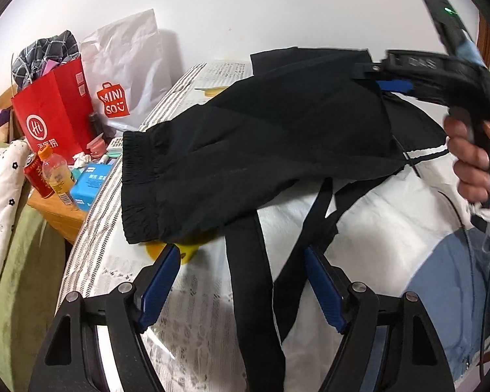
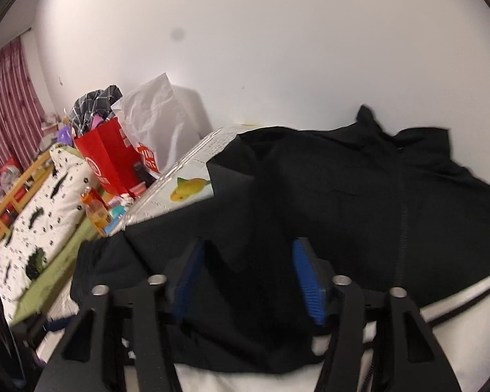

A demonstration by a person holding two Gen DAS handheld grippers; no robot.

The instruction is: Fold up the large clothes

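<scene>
A large black jacket (image 1: 261, 143) lies on the table, its sleeve with an elastic cuff (image 1: 137, 176) folded across to the left. White panels (image 1: 375, 209) and black strips show beneath it. My left gripper (image 1: 241, 254) is open above the table's near part, with a black strip between its blue pads. My right gripper (image 1: 385, 81) hovers over the jacket's far right; from this side I cannot tell its state. In the right wrist view the right gripper (image 2: 248, 254) is open just above the black jacket (image 2: 343, 196), holding nothing. The zipper (image 2: 403, 228) runs down the jacket.
The table (image 1: 196, 310) has a newspaper-print cover with a yellow fruit picture (image 2: 189, 187). A cluttered wooden side table at left holds a red bag (image 1: 52, 117), a white Miniso bag (image 1: 127, 75), bottles (image 1: 57, 176) and a blue box. A white wall stands behind.
</scene>
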